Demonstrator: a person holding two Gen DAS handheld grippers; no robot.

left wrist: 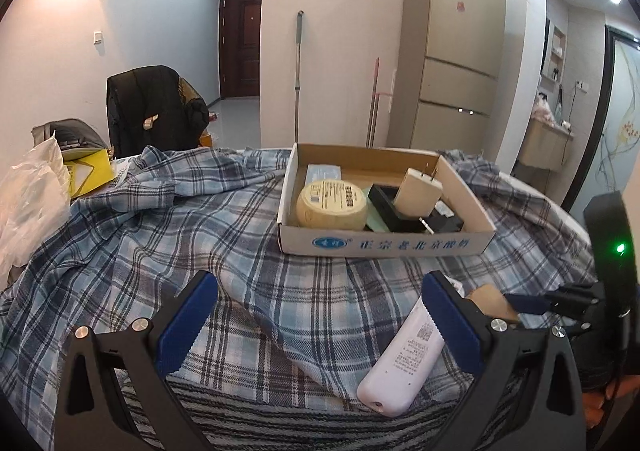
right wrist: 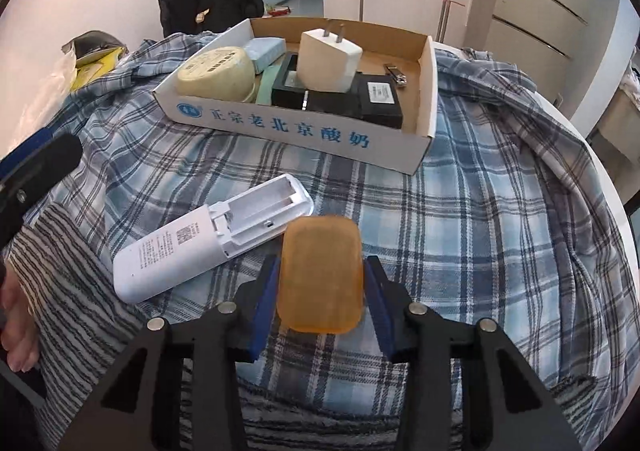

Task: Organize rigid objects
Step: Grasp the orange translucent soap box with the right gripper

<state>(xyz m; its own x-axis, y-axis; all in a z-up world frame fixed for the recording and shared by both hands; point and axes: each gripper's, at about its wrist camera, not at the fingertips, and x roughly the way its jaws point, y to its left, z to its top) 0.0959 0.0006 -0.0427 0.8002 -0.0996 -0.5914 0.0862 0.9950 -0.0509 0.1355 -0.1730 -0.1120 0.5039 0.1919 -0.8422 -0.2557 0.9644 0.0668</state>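
- Right now the right gripper (right wrist: 320,287) is closing on the amber soap bar (right wrist: 321,274); its blue pads are sitting against both sides of the bar, which is lying on the plaid cloth (right wrist: 460,219) near the camera.
- Just left of the bar, the white remote (right wrist: 212,237) is lying face down with its battery bay uncovered, one corner touching the bar.
- Farther off, the cardboard tray (right wrist: 296,131) is holding a white charger (right wrist: 329,60), a round yellow tin (right wrist: 216,71) and black boxes (right wrist: 344,99).
- Meanwhile the left gripper (left wrist: 316,327) is hovering with jaws wide and nothing between them, beside the remote.
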